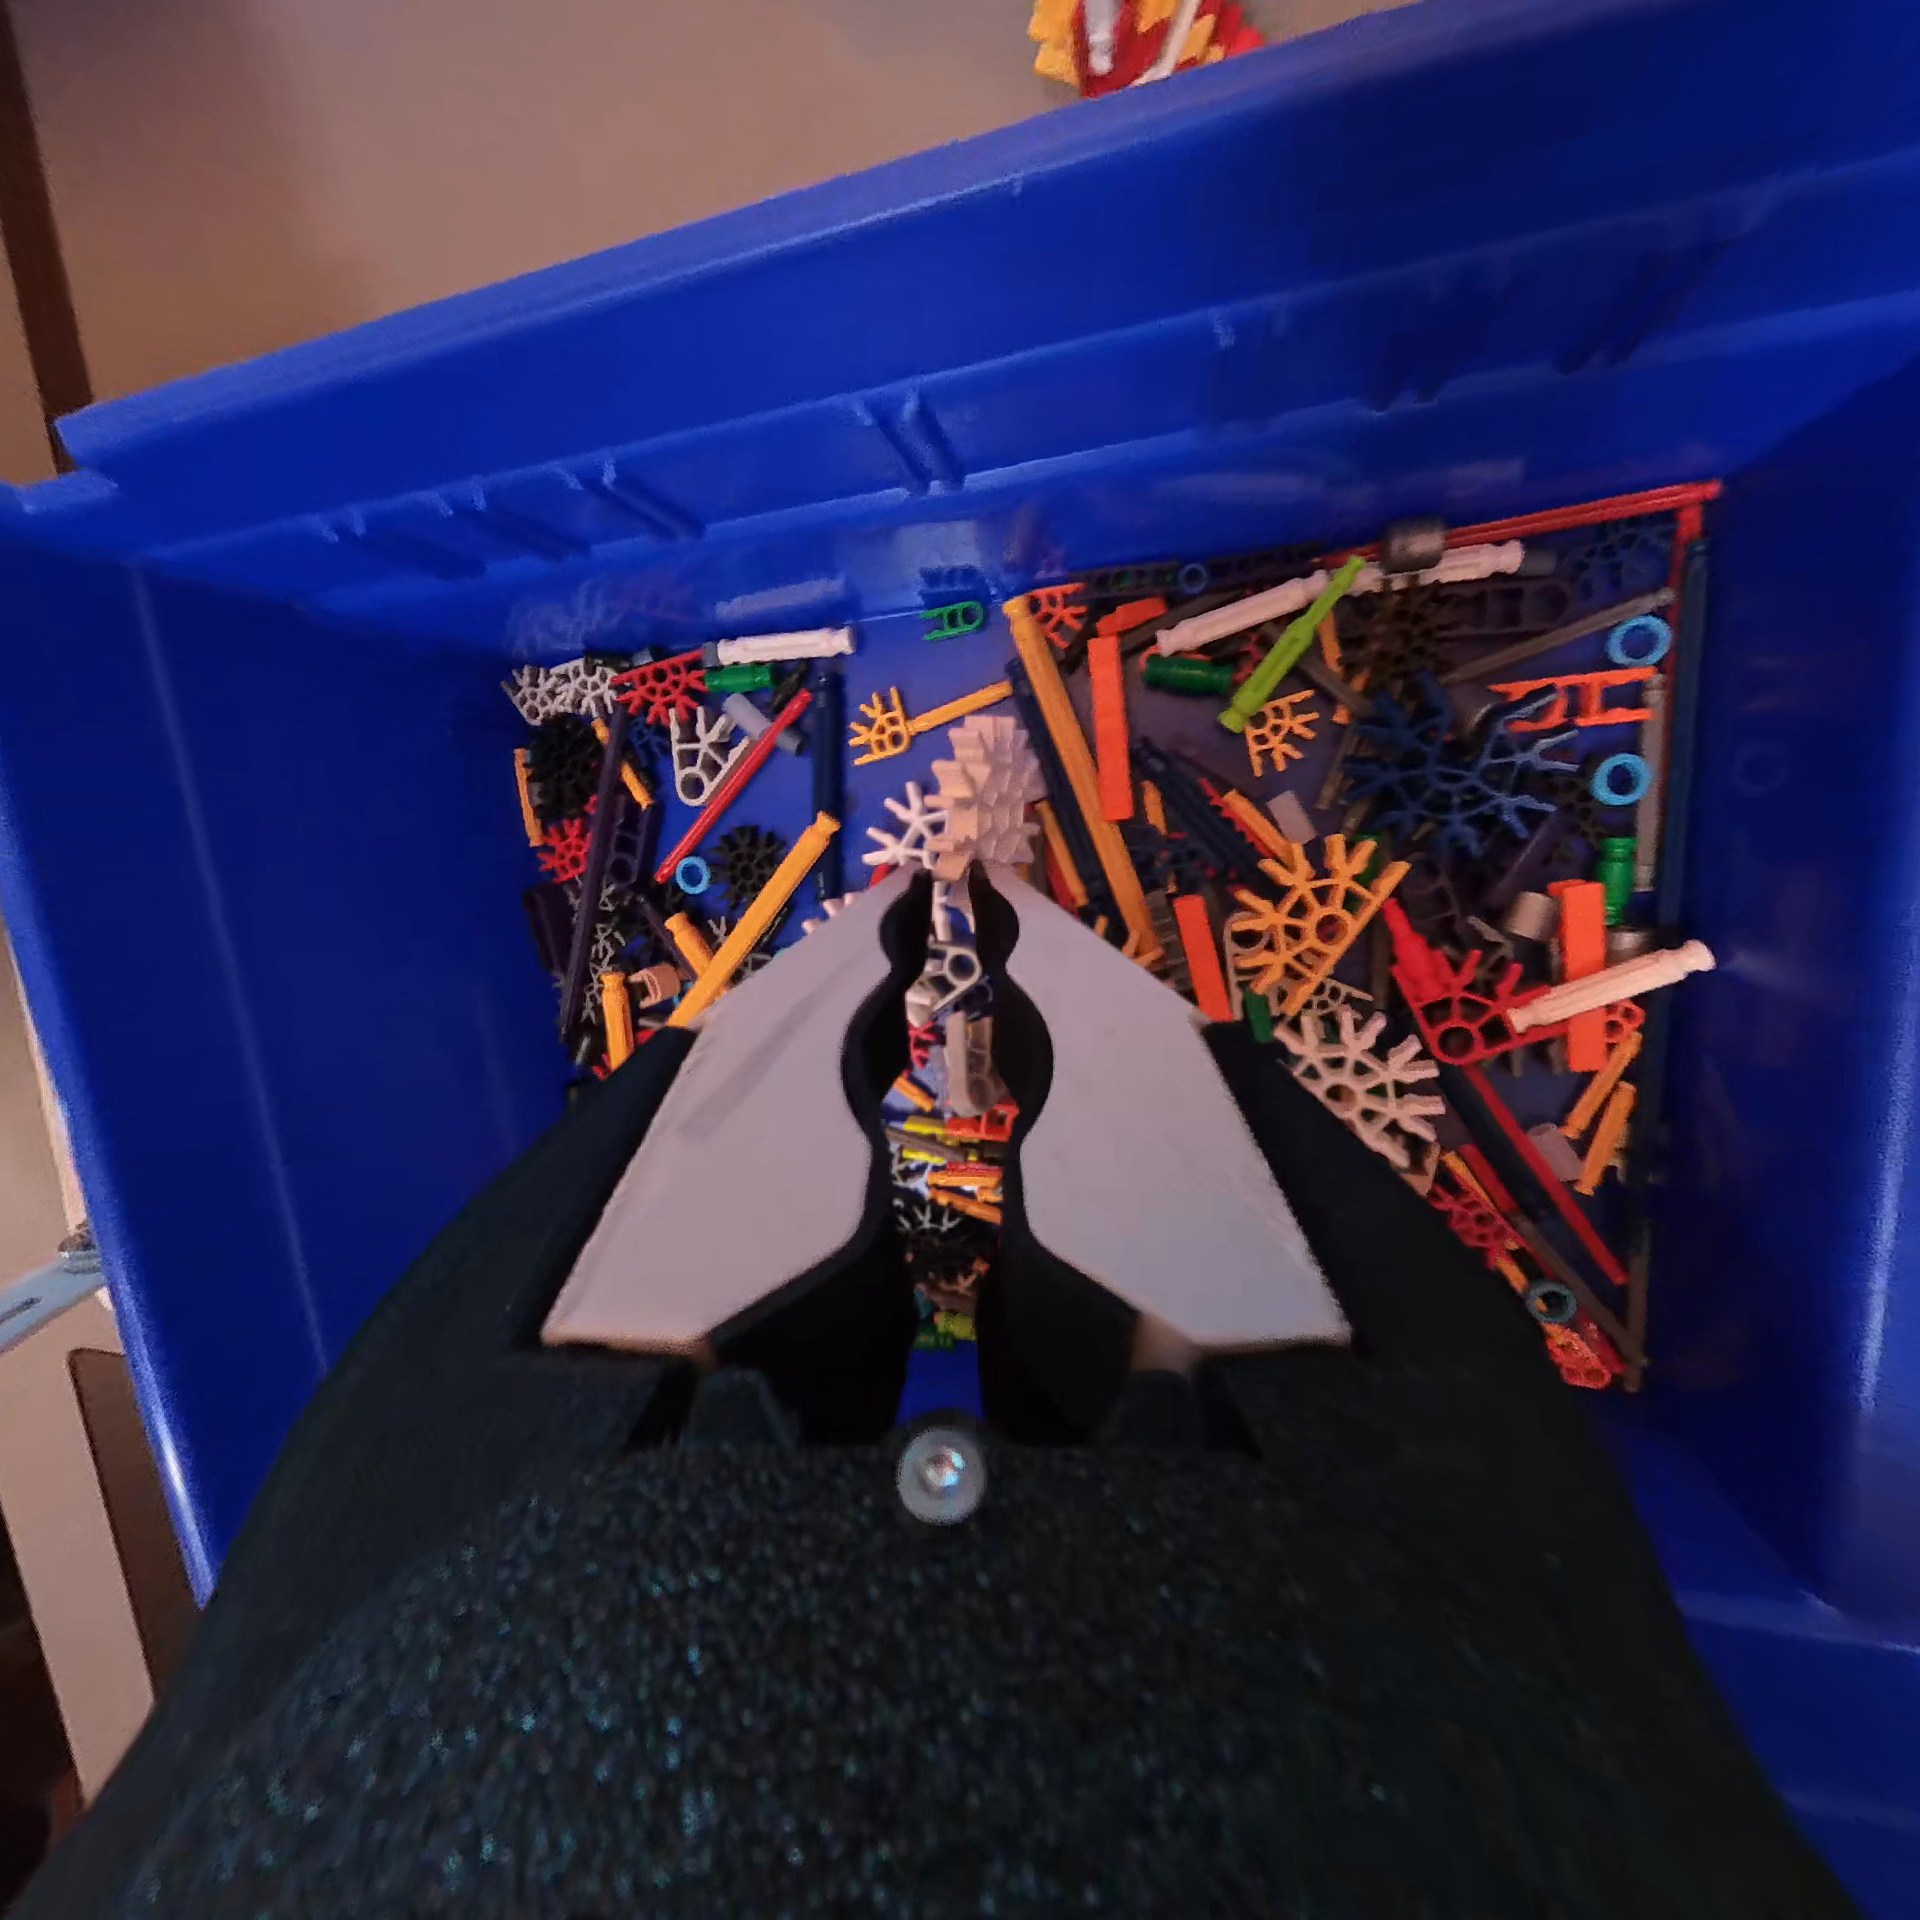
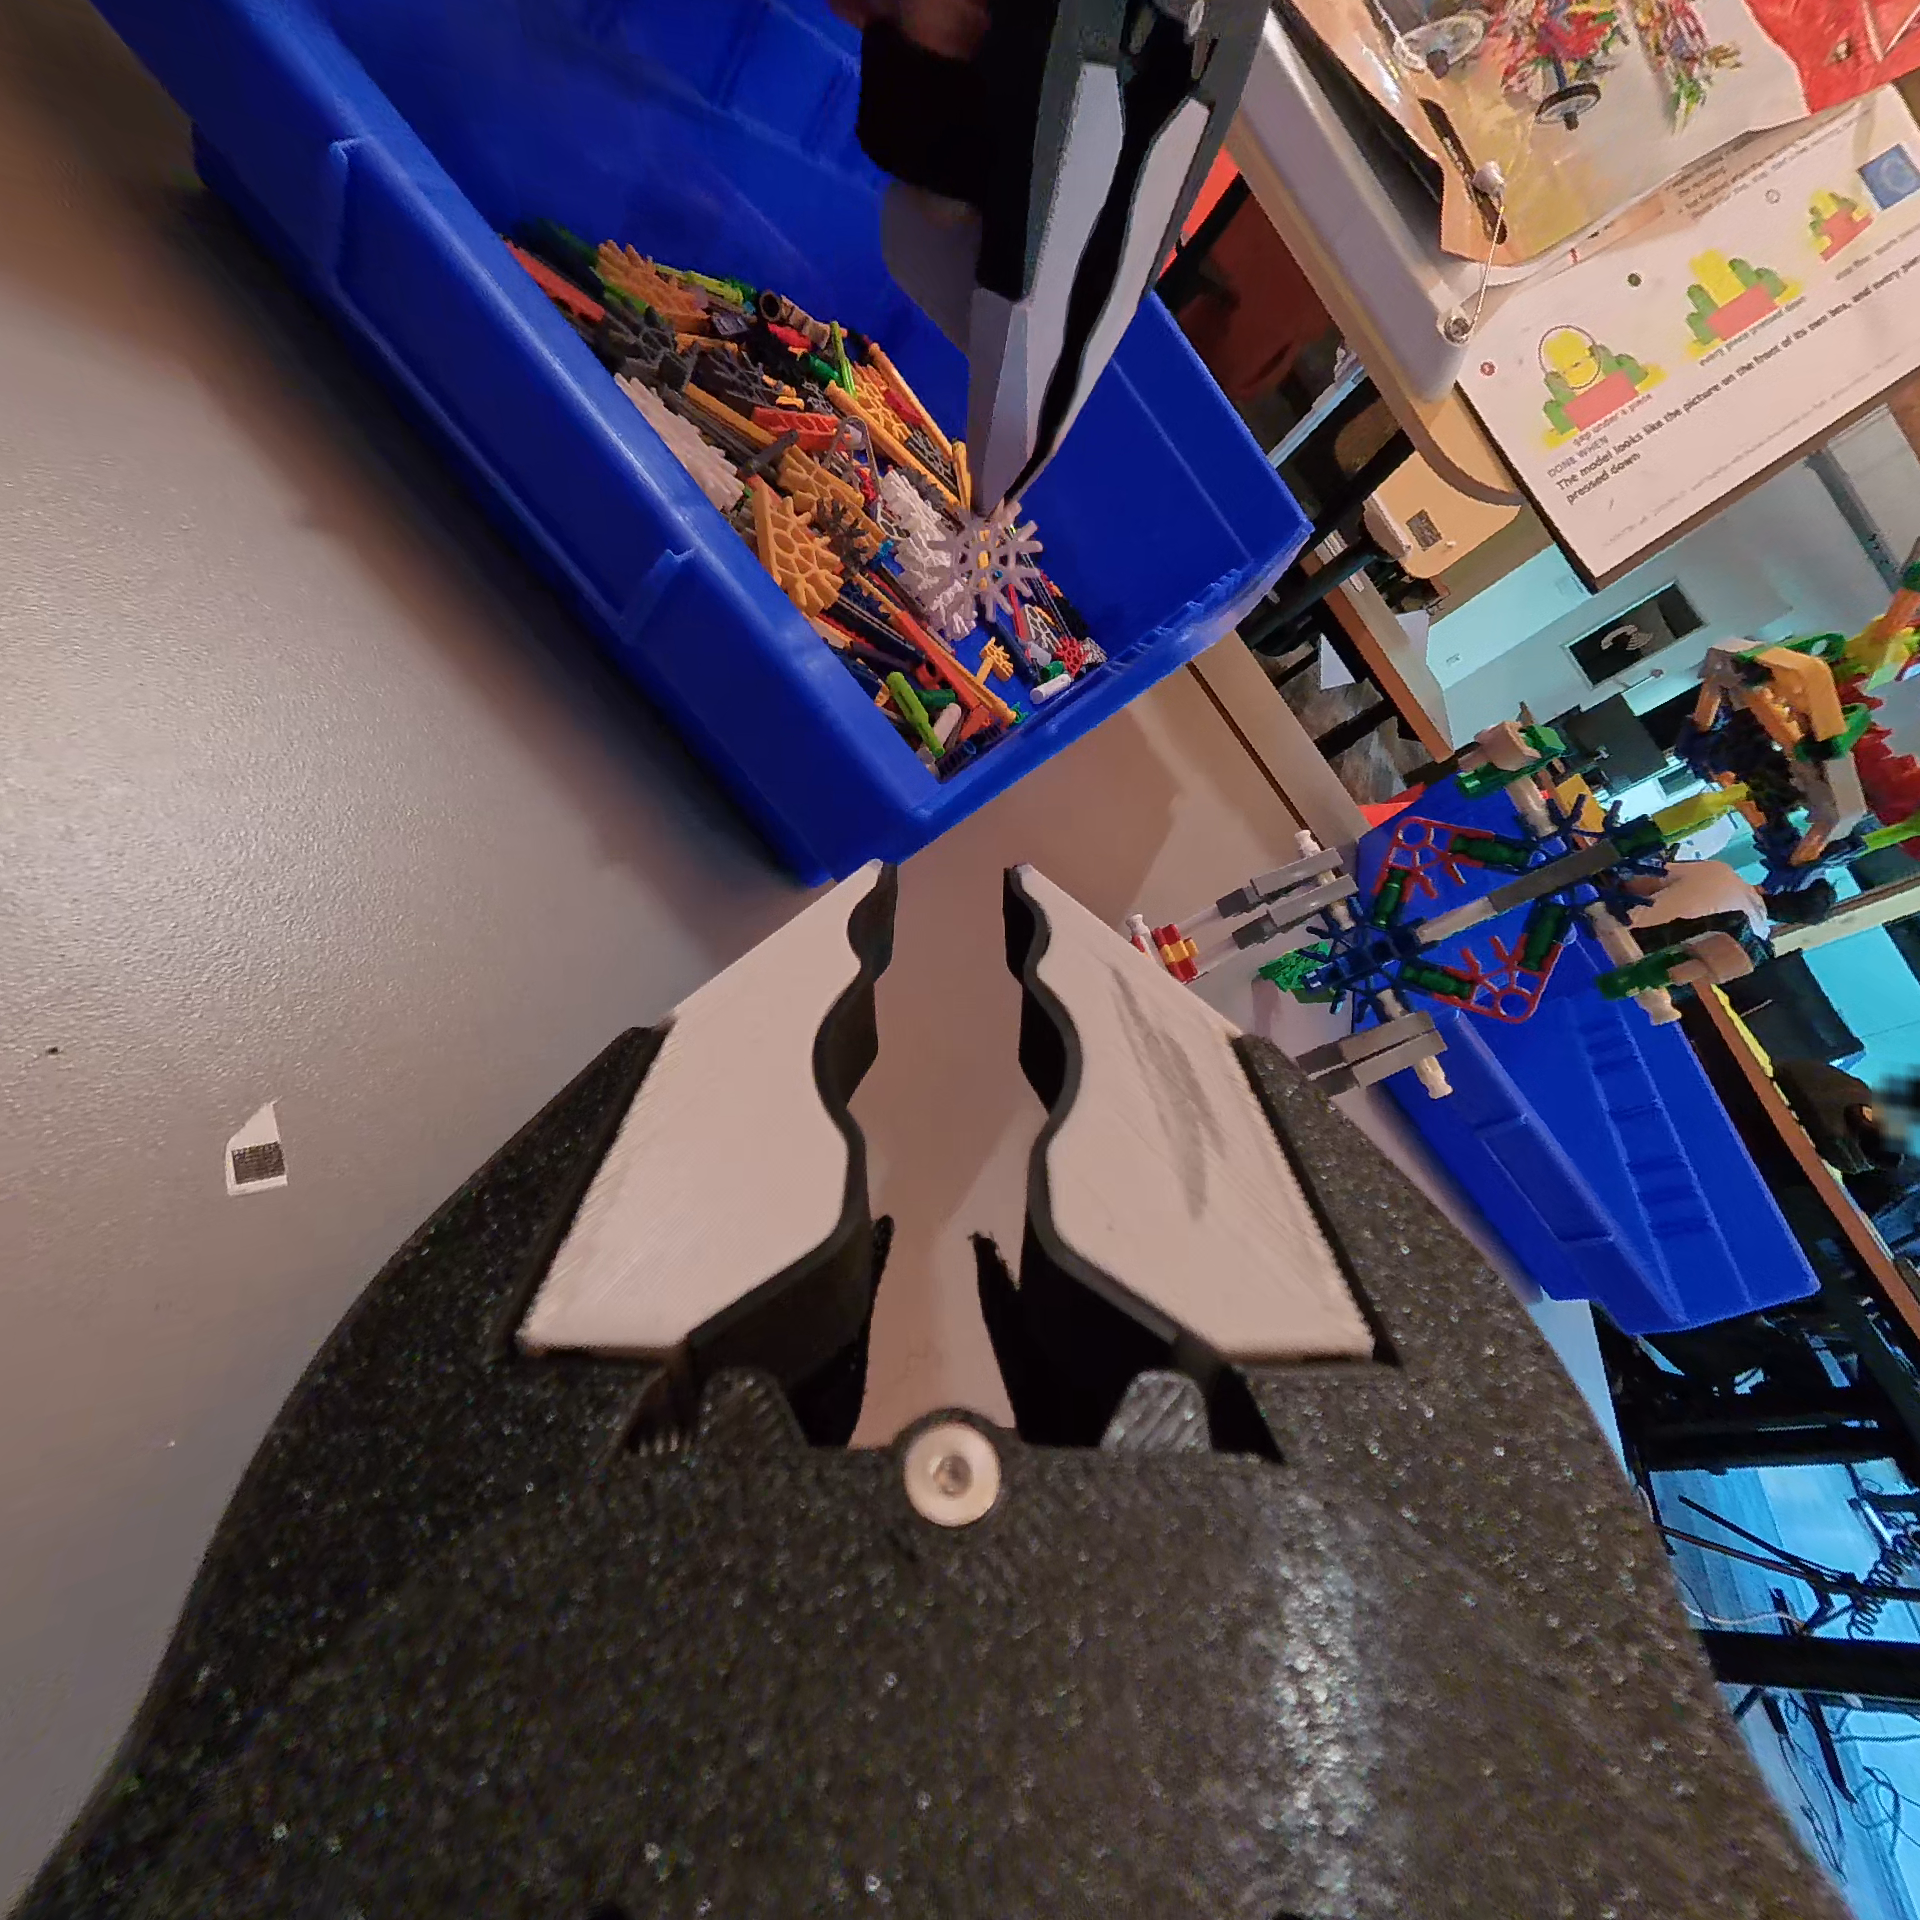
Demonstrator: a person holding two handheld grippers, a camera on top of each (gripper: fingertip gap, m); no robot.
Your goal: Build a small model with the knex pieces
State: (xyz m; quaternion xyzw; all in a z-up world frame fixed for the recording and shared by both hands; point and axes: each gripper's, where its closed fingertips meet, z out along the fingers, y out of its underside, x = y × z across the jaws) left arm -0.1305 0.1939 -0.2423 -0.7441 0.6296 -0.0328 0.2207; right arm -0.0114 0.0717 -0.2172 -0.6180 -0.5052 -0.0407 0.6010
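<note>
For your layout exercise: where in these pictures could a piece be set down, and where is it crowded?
Free: the grey tabletop left of the blue bin, around the paper scrap, and under the open right tongs. A small bare strip of bin floor lies beyond the white snowflake piece in the left tongs. Crowded: the bin's other parts, heaped with rods and connectors.

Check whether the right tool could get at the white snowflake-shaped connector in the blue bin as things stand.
Probably not directly: the left tool is already pinching the white snowflake connector from above, blocking that approach. The right tool hovers open and empty outside the blue bin, over the table.
</note>
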